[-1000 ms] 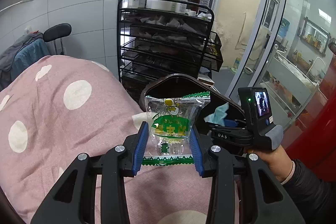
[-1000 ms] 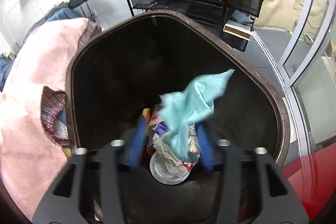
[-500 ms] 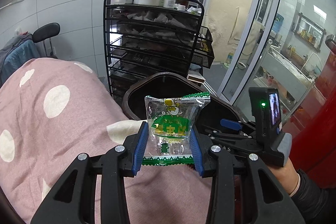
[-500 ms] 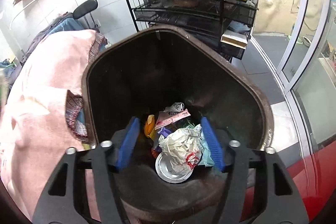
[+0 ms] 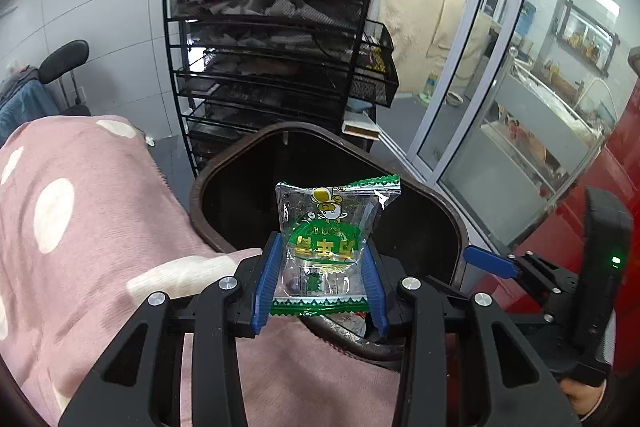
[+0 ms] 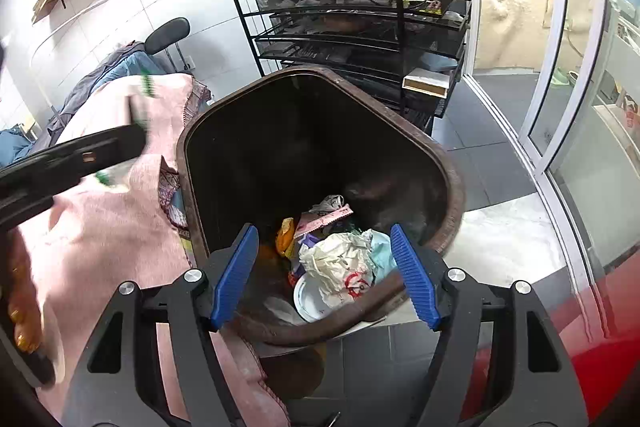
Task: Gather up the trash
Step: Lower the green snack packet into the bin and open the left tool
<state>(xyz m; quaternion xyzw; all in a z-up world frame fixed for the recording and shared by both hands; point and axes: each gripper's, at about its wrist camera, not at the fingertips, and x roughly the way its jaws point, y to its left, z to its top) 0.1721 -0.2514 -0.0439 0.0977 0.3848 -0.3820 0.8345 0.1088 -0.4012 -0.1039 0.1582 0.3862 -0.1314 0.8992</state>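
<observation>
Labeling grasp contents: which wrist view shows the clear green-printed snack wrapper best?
Left wrist: the clear green-printed snack wrapper sits centred, unblurred, pinched between the left gripper pads. Right wrist shows only blurred green edge slivers beside that gripper's black finger.

The snack wrapper (image 5: 326, 247) bears yellow characters on green, upside down and not legible.

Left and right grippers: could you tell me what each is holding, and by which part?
The left gripper holds a green snack wrapper by its lower side edges. The right gripper holds nothing; its jaws are opening.
</observation>
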